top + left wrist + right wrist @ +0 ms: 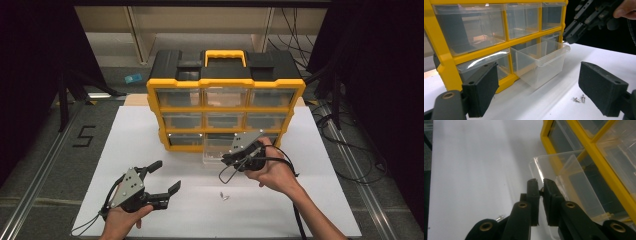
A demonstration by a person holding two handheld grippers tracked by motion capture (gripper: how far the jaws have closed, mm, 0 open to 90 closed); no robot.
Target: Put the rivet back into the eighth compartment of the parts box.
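1. I have a yellow and black drawer cabinet (pixel 226 97) standing upright at the far side of the white table (pixel 150 125), its clear drawers facing me.
2. The middle drawer (pixel 217 149) of the bottom row is pulled out toward me; in the left gripper view I see it sticking out past the yellow frame, with nothing visible inside it.
3. My right gripper (pixel 226 161) hangs just above the open drawer's front right corner. In the right gripper view its jaws are drawn nearly together, and a small dark bit sits in the narrow gap between them. I can't make out what it is.
4. In that same view the tips sit just over the drawer's clear rim.
5. My left gripper (pixel 167 179) is near the front left of the table, well apart from the cabinet, jaws spread wide and holding nothing.
6. Two small metal screws (pixel 579 99) lie loose on the table, touching or nearly so, between me and the open drawer. In the left gripper view they lie close to one of its jaws.
7. The number 5 (pixel 83 136) is marked on the floor to the left of the table.
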